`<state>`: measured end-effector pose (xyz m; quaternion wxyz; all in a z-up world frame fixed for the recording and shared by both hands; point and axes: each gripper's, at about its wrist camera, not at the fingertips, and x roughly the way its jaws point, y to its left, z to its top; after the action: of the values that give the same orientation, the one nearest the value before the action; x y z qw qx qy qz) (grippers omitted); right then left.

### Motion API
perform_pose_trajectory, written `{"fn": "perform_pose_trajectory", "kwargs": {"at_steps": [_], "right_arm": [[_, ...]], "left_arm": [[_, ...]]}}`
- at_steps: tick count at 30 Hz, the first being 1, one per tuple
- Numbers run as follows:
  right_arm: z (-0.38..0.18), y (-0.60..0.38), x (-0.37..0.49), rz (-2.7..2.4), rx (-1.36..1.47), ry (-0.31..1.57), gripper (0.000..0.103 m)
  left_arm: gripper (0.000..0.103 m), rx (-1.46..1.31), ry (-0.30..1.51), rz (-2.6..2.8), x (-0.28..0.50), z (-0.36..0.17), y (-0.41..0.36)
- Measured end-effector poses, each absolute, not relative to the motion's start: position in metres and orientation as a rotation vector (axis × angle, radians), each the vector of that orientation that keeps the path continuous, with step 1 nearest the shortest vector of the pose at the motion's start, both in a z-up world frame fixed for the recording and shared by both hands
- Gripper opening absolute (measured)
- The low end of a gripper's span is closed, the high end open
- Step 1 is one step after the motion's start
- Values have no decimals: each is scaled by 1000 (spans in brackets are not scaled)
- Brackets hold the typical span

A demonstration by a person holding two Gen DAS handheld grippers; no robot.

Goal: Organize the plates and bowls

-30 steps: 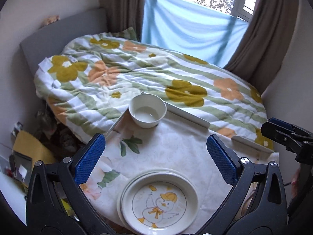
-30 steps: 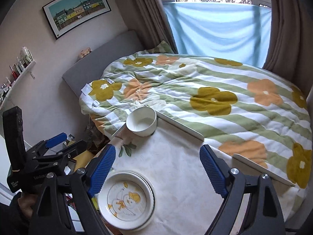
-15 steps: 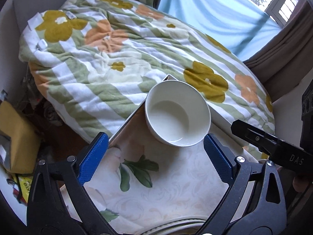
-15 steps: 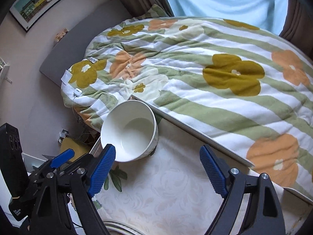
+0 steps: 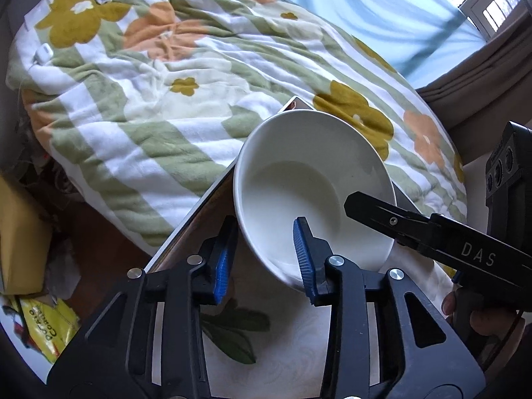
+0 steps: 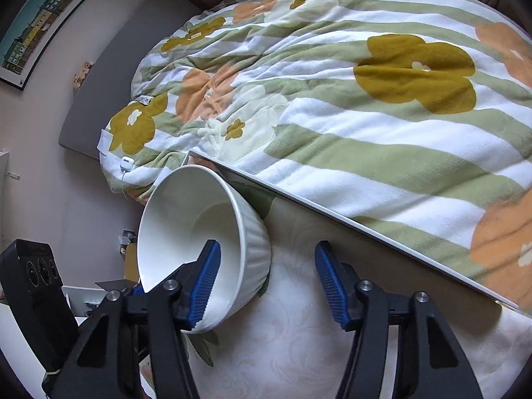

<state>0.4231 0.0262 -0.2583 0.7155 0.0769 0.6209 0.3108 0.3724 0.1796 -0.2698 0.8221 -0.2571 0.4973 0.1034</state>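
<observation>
Blue ribbed pads line both tools. The left gripper (image 5: 264, 256) stands narrow, its jaws astride the near wall of the white bowl (image 5: 312, 179): the right-hand pad (image 5: 301, 249) sits inside the bowl, the other pad outside the wall. Whether both pads press the wall firmly cannot be told; the bowl tilts, its mouth tipped toward the bed, which suggests that it is gripped and partly lifted.

The right gripper (image 6: 267, 281) stands about half open. Its left-hand pad (image 6: 206, 279) reaches into the bowl (image 6: 199, 232) over the near rim; its other pad hangs over the cloth, clear of the bowl. It appears to hold nothing.

The bowl is at the far left corner of the table (image 6: 332, 349), just beside the raised edge strip (image 6: 332, 212) and the flowered blanket (image 6: 382, 93) of the bed behind.

Procedure, as judged for the step in hand, lifting the bowl for stacking:
1. Close the left pads squarely on the wall, well below the rim, so that the glazed surface cannot slide out.
2. Bring the right tool onto the opposite wall, or withdraw it, before raising.
3. Lift straight up, then level the bowl before moving it.
4. Keep clear of the edge strip; a slip here would drop the bowl toward the floor clutter (image 5: 50, 326) beside the table.
</observation>
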Motion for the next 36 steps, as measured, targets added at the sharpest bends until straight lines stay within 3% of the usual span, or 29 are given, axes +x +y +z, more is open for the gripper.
{"fn": "perform_pose_trajectory", "kwargs": {"at_steps": [2, 5, 13, 21, 36], "right_arm": [[-261, 31, 423, 703, 162, 1380, 29], [-265, 37, 422, 724, 171, 1388, 21], [-254, 34, 413, 727, 148, 1347, 21], [-206, 11, 381, 720, 137, 1287, 21], [-133, -145, 277, 608, 198, 1230, 21]], "left_arm": [[26, -552, 1046, 226, 372, -270, 182], [23, -554, 1046, 224, 374, -271, 185], [23, -514, 1045, 233, 370, -261, 180], [23, -436, 1022, 227, 342, -208, 148], [23, -384, 998, 93, 249, -134, -5]]}}
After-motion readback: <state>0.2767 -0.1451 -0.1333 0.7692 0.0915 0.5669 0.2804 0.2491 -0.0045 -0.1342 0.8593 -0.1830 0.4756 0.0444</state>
